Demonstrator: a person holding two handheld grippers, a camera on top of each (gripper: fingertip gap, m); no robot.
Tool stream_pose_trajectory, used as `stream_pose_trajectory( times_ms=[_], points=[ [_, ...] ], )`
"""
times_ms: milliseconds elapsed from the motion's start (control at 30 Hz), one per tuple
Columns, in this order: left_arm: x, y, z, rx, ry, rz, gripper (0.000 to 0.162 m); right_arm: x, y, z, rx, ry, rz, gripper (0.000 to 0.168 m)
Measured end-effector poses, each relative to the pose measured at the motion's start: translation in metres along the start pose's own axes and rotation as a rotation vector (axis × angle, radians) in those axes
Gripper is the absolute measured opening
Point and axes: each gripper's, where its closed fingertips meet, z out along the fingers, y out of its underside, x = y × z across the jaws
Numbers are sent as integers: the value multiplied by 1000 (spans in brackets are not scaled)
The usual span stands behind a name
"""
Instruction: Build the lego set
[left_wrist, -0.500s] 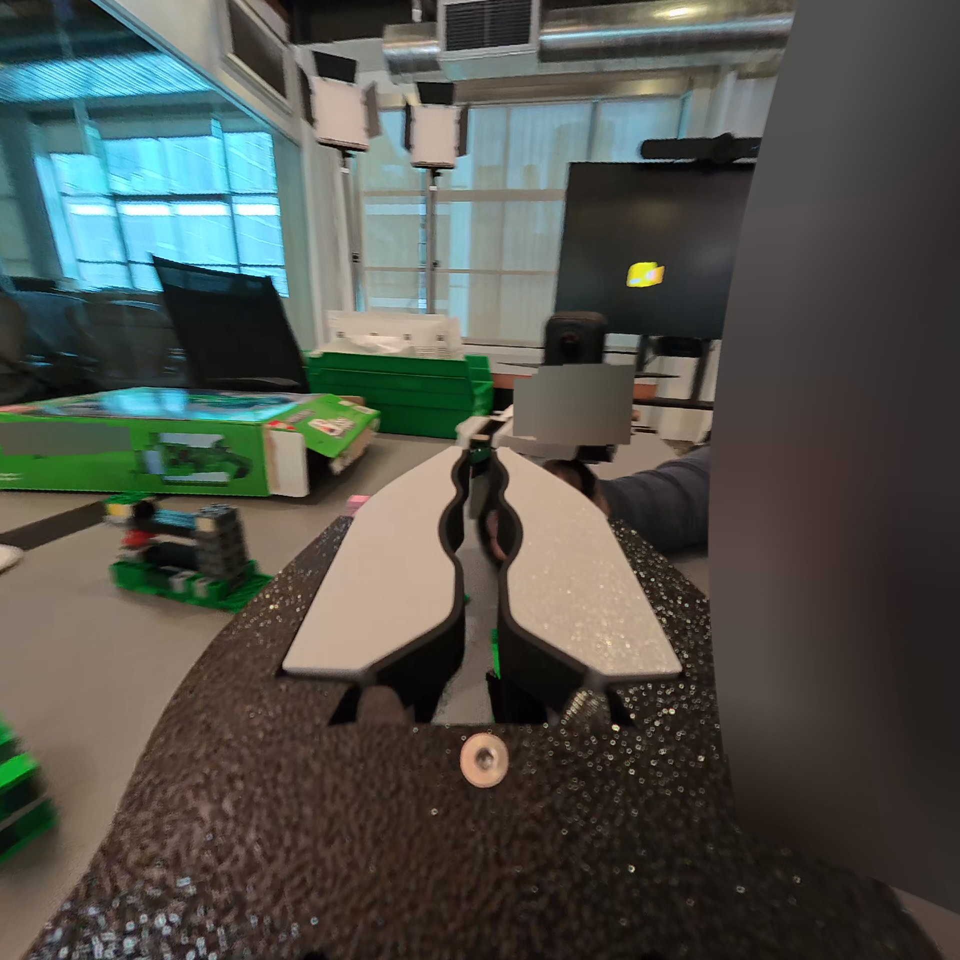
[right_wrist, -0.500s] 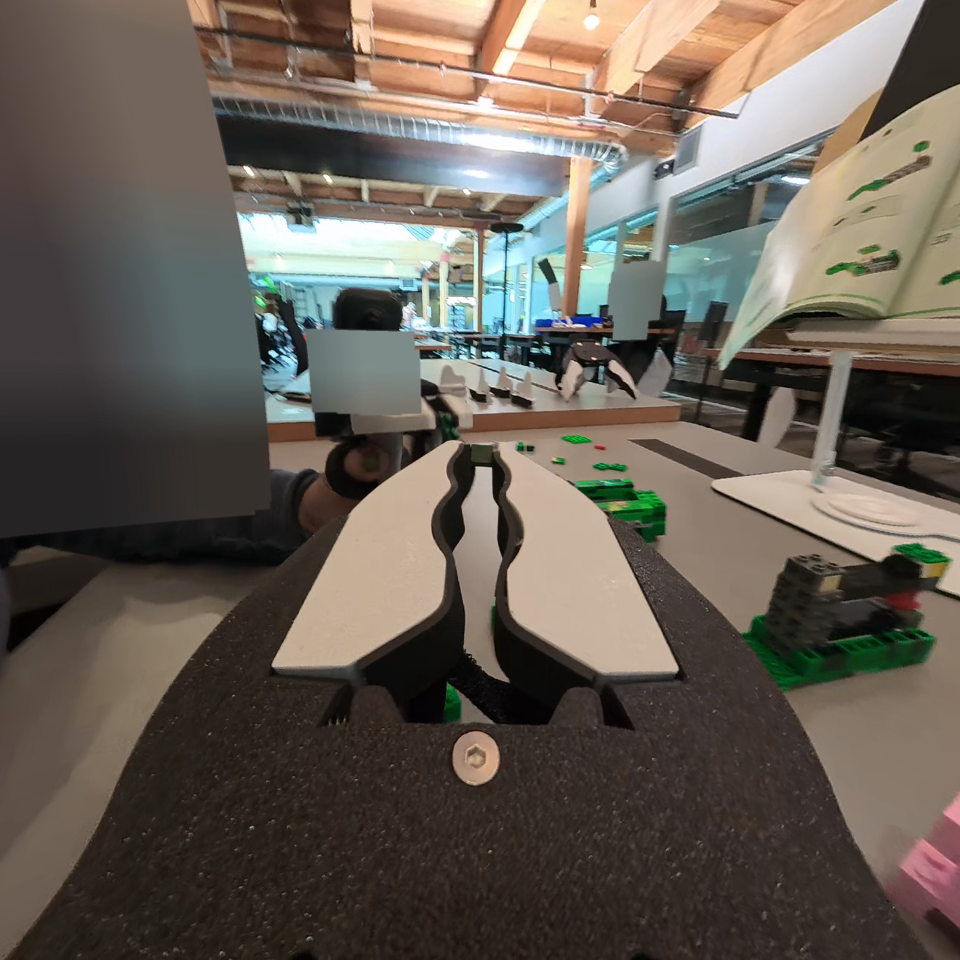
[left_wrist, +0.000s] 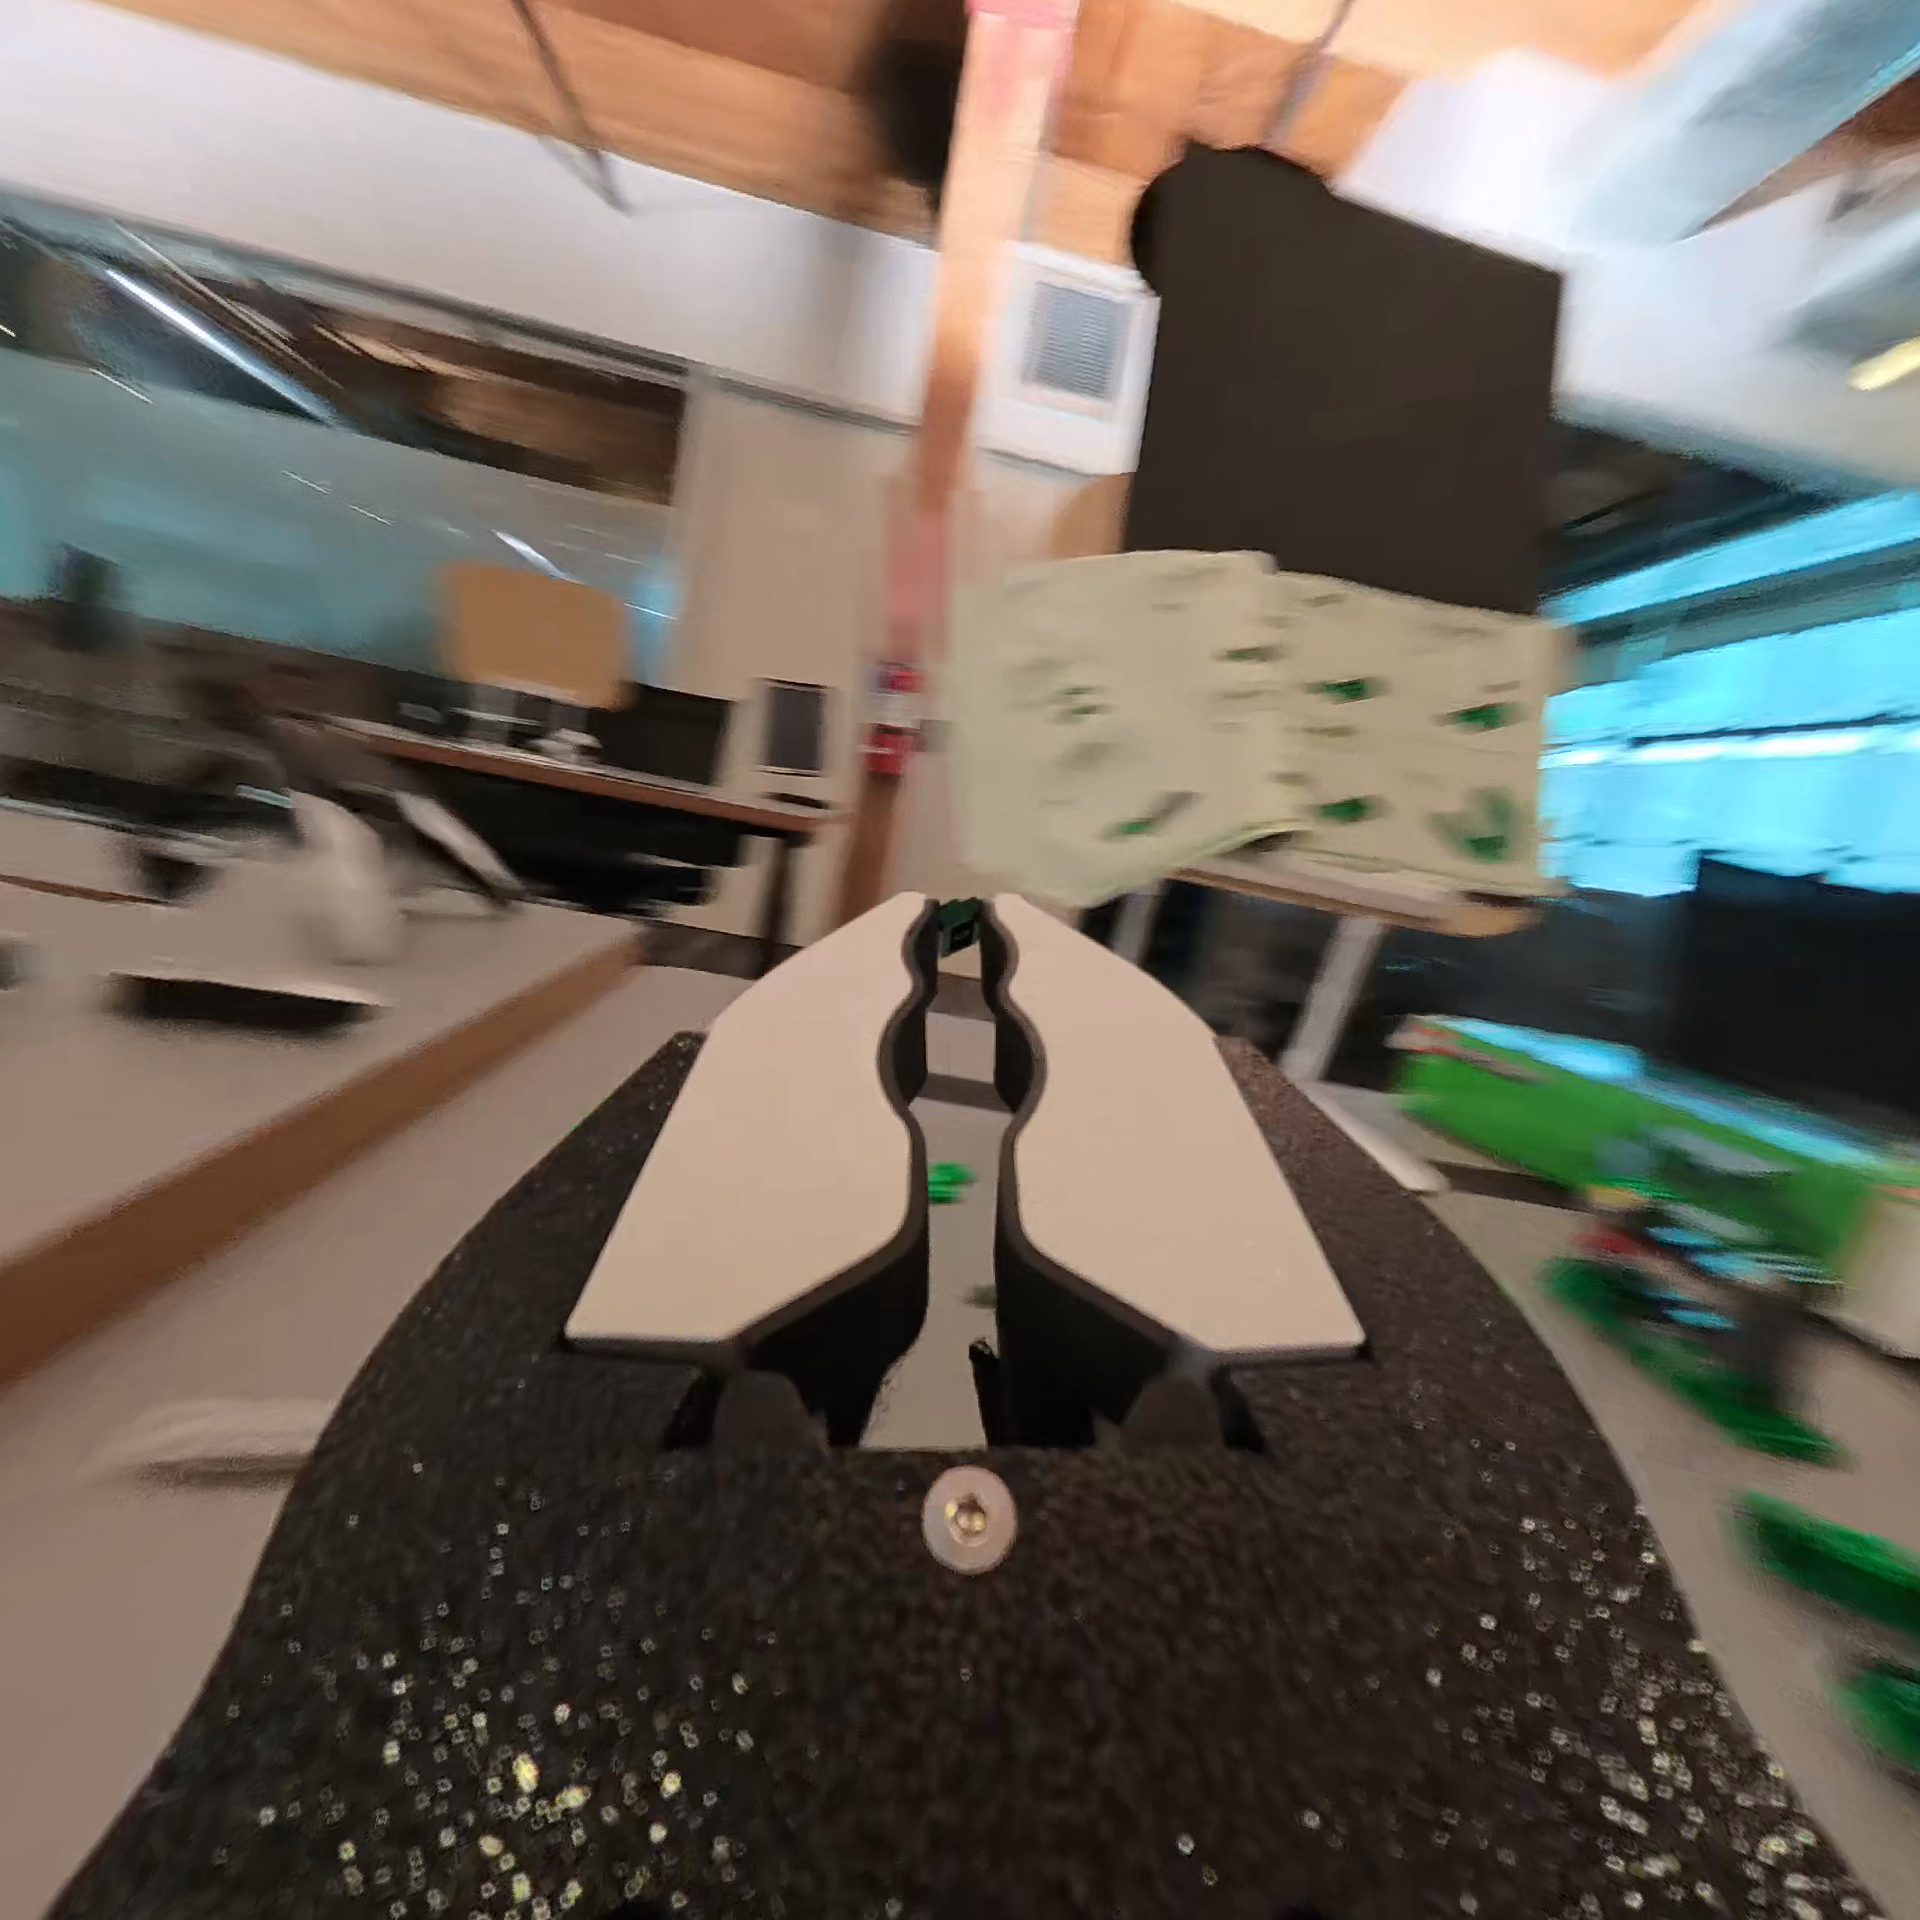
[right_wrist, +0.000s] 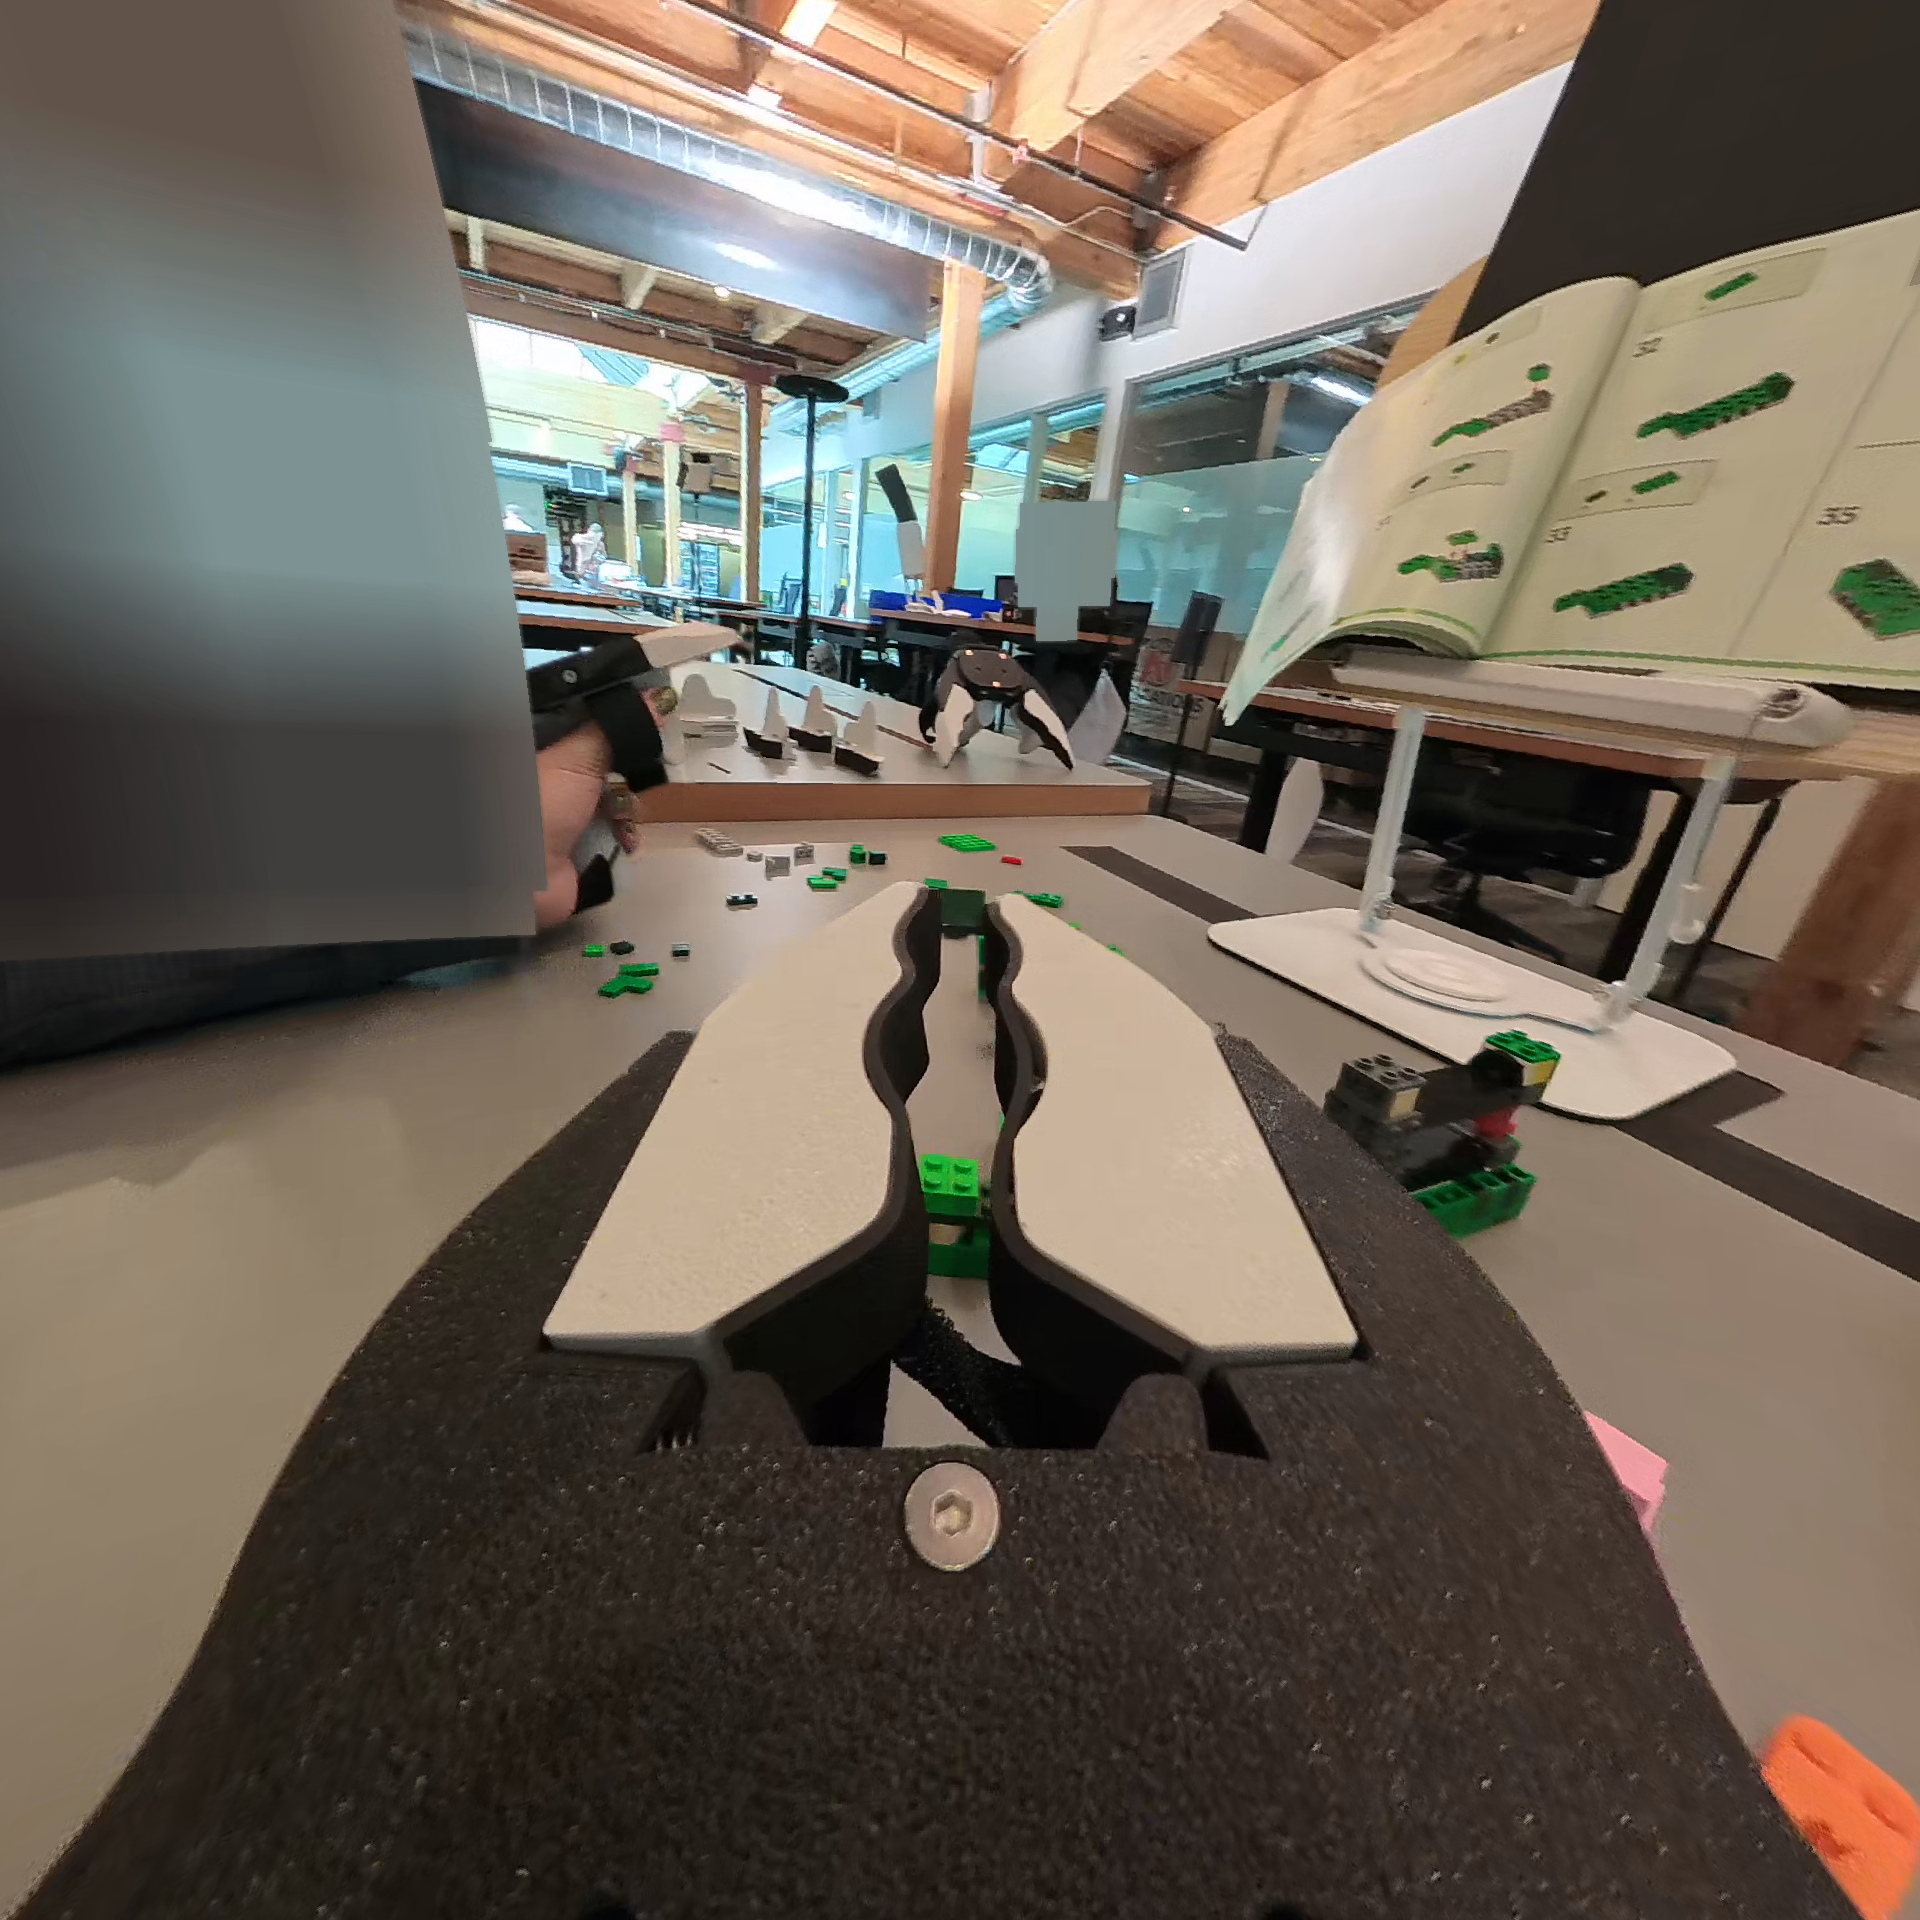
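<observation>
In the left wrist view, which is motion-blurred, my left gripper (left_wrist: 957, 920) is shut on a small dark green piece (left_wrist: 956, 928) at its fingertips, held above the table. In the right wrist view my right gripper (right_wrist: 961, 902) is shut on a dark green brick (right_wrist: 962, 912) at its tips, above the grey table (right_wrist: 312, 1091). A small bright green brick stack (right_wrist: 951, 1205) sits on the table below its fingers. A partial black, grey and green build (right_wrist: 1444, 1132) stands to the right. The left gripper (right_wrist: 717, 636) shows far left in a hand.
An open instruction booklet (right_wrist: 1662, 468) rests on a white stand (right_wrist: 1455, 977) at the right; it also shows blurred in the left wrist view (left_wrist: 1247, 727). Several loose green and grey pieces (right_wrist: 810, 868) lie ahead. A green box (left_wrist: 1558, 1122), a pink block (right_wrist: 1631, 1475) and an orange object (right_wrist: 1839, 1808) sit nearby. My right fingertips sit around 35 cm from my left ones.
The two grippers were tip to tip and have come apart. My left gripper has swung fast away and now faces the booklet. My right gripper still holds its green brick.
</observation>
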Motion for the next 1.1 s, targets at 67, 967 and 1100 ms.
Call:
stream_pose_trajectory(
  times_ms=[67, 967, 1100],
  points=[
    [-16, -2, 0, -6, -61, 102, 7, 1, 1, 0, -6, 12, -10, 7],
    [23, -1, 14, -10, 90, 207, 7, 39, 11, -11, -146, 270, -286, 8],
    [101, 4, 9, -20, 358, 241, 7, 47, 19, -12, -210, 308, -308, 7]
  ],
)
